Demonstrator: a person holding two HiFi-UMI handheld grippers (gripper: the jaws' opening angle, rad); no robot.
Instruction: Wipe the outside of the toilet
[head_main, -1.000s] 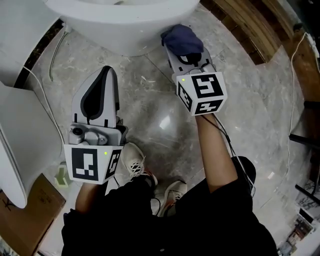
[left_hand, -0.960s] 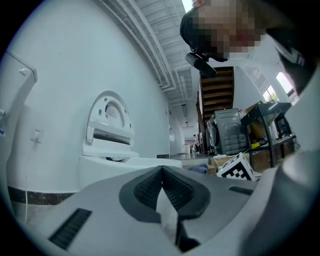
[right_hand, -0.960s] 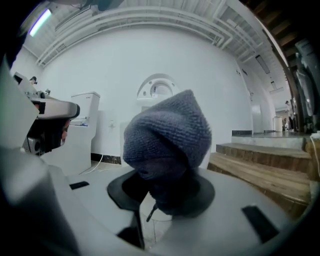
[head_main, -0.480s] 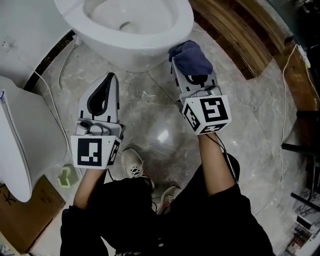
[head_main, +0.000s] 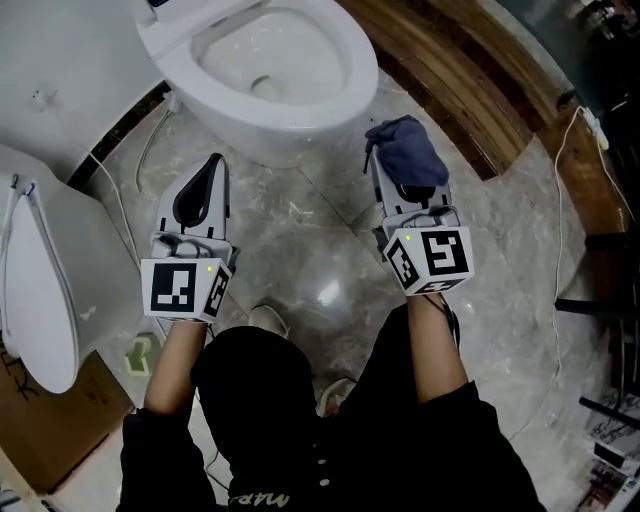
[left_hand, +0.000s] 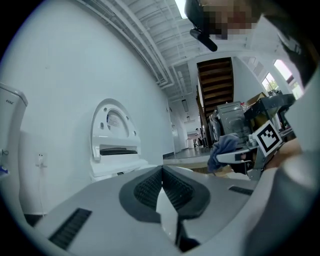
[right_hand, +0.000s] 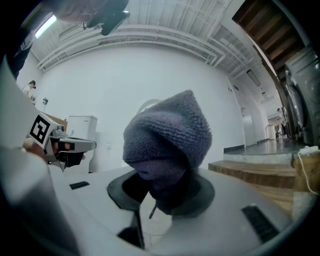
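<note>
Toilet (head_main: 352, 108): white, bowl open, at the upper middle of the head view; its rounded front faces the person.
Floor (head_main: 310, 225): grey marbled stone, glossy, running under the toilet and both grippers.
Left gripper (head_main: 214, 166): at the centre left, below and left of the bowl, tips pointing up the frame toward the toilet's base but apart from it. Its own view shows the ribbed pads pressed together with nothing between them.
Right gripper (head_main: 396, 152): at the centre right, just right of the bowl's front, clamped tight on the cloth.
Cloth (head_main: 408, 148): dark blue, nubbly, bunched into a mound that covers the jaw tips and bulges past them. It is near the bowl's right flank, with a strip of floor showing between them.
Seat lid (head_main: 35, 300): white, off the toilet, along the left edge.
Wooden step (head_main: 470, 85): brown boards, running diagonally across the upper right.
Cable (head_main: 578, 210): thin and pale, trailing over the floor at the right.
Person: black clothing at the bottom, a forearm behind each gripper.
</note>
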